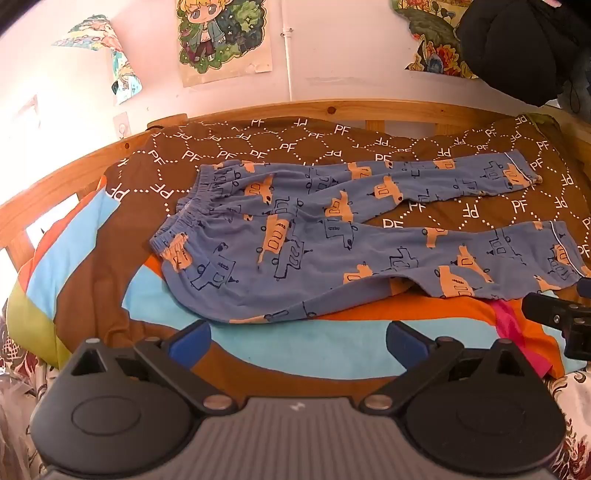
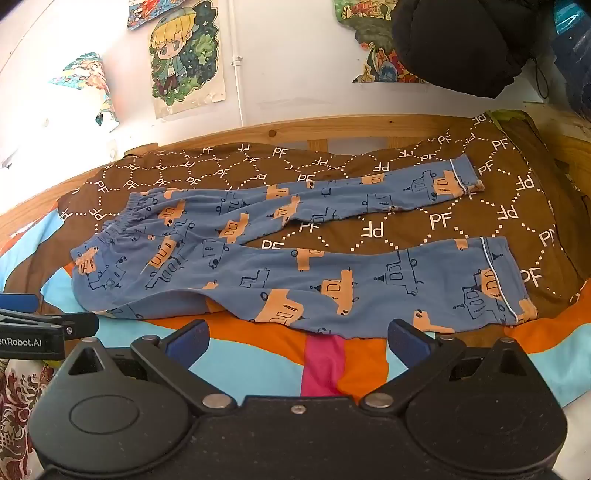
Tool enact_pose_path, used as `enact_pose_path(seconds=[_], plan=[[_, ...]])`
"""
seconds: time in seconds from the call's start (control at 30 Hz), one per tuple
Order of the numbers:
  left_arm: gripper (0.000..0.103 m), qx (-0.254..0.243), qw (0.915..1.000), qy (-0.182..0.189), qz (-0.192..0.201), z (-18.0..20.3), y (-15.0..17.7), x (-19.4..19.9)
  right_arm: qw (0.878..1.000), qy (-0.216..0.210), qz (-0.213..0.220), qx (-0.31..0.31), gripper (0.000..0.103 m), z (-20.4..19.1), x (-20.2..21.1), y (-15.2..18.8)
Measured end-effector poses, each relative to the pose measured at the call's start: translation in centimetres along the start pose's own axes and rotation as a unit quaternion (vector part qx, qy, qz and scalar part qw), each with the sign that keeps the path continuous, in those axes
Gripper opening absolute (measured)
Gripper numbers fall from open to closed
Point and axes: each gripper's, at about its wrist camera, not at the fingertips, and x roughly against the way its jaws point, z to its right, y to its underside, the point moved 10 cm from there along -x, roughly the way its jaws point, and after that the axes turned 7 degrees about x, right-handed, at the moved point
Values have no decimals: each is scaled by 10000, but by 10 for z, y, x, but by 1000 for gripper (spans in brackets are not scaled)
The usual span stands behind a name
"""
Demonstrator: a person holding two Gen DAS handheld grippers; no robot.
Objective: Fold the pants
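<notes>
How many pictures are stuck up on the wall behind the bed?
4 that I can make out: a blond cartoon-child poster, a colourful tilted print left of it, another cut off above, and one partly hidden behind dark hanging clothing.

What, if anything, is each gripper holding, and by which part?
Nothing is held. The left gripper and the right gripper are both open, short of the pants, which lie spread flat on the bed cover.

Ahead of the left claw (image 1: 297, 341), with its blue fingertips (image 1: 190, 341), lie blue pants (image 1: 332, 236) printed with orange and outlined vehicles. Beneath them, the blanket (image 1: 332, 140) is brown with white dotted hexagons and "PF", striped orange, light blue and pink nearer the claw.
</notes>
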Motion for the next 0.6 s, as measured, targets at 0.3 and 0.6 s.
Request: enact_pose_path(seconds=[0.3,0.6], plan=[[103,6,10000,10,-15,0,0,-1,10000,-7,-16,4,102,-1,0,1],[103,-20,10000,10,29,1,-2,2,10000,1,-34,-7,102,0,-1,2]])
